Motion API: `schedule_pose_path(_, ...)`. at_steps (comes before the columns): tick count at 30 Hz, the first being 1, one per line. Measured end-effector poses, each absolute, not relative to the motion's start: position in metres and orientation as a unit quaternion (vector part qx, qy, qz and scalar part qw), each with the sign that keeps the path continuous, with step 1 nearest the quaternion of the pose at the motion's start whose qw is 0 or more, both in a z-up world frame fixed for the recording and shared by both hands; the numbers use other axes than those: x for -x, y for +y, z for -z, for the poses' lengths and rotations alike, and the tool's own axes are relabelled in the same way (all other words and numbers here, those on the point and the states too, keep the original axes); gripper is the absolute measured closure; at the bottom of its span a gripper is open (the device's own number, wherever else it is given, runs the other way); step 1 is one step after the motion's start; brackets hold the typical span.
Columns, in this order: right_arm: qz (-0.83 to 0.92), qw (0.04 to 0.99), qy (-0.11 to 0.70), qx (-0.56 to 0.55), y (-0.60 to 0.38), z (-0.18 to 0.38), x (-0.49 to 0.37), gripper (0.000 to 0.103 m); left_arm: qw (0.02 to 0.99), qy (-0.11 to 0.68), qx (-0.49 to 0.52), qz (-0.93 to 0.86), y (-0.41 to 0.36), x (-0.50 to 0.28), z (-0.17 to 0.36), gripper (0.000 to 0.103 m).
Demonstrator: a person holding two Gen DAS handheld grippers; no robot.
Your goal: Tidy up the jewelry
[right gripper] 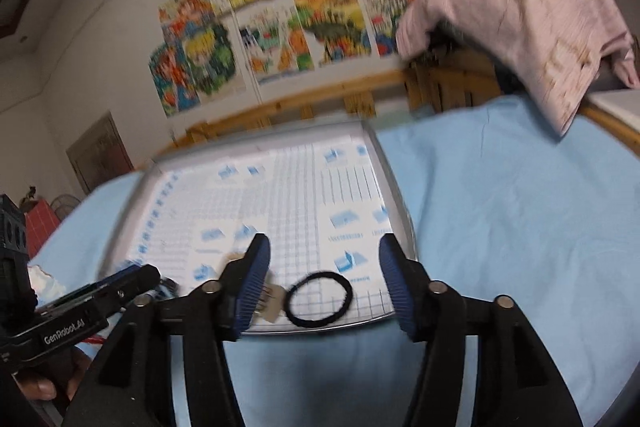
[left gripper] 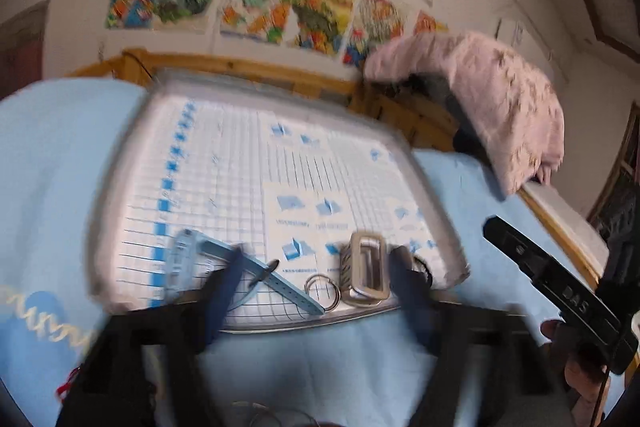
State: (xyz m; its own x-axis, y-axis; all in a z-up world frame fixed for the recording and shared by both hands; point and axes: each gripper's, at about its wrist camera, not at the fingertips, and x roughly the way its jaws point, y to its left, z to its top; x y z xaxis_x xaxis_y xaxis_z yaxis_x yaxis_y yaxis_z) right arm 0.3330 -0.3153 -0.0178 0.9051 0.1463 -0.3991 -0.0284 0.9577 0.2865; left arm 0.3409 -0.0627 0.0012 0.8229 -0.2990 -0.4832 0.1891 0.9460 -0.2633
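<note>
- The left tongs (left gripper: 316, 267) are spread wide and hold nothing. The right tongs (right gripper: 324, 275) are spread too, with nothing pinched.
- The jewelry lies at the near edge of a shallow tray (left gripper: 120, 163), which sits on a bed with a blue sheet (right gripper: 500, 207).
- In the left view, the blue watch (left gripper: 188, 259), the key rings (left gripper: 322, 291) and the silver buckle (left gripper: 366, 269) lie between the left fingers, near each other.
- In the right view, the black hair band (right gripper: 319, 299) lies flat between the right fingers, which do not touch it.
- To do this step well, I think each hand should go slowly. Pick one thing only, and bring the fingers low on both sides of it before squeezing.
- The hair band is thin and soft, so pinch one side of the loop.
- The pictures are blurry, so hold still first.
- Count: two tongs, one tray, one watch, one buckle, one hair band. I see two key rings, maybe more.
</note>
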Motion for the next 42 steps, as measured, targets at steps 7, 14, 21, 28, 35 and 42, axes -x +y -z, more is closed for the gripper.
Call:
schedule_pose_path(7,-0.075,0.979,0.141,-0.123,-0.314,-0.019,-0.267,0.001,0.974,0.179,0.092,0.108,-0.045,-0.269,-0.038,0.0)
schedule_pose_path(14,-0.069,0.989,0.095,-0.084,-0.301,-0.033,-0.19,0.001,0.983,0.137,0.074,0.095,-0.03,-0.197,-0.054,0.0)
schedule_pose_path(21,-0.071,0.993,0.067,-0.073,-0.291,-0.038,-0.118,0.001,0.986,0.127,0.066,0.086,-0.016,-0.133,-0.056,0.0)
schedule_pose_path(28,-0.069,0.993,0.062,-0.07,-0.286,-0.029,-0.063,0.001,0.987,0.134,0.06,0.061,-0.002,-0.079,-0.041,0.0)
schedule_pose_path(35,-0.071,0.993,0.068,-0.072,-0.284,-0.017,-0.022,0.001,0.988,0.141,0.059,0.031,0.017,-0.033,-0.021,0.0)
schedule_pose_path(42,-0.07,0.991,0.084,-0.071,-0.279,-0.005,0.006,0.001,0.988,0.137,0.072,0.015,0.028,-0.007,-0.015,0.0)
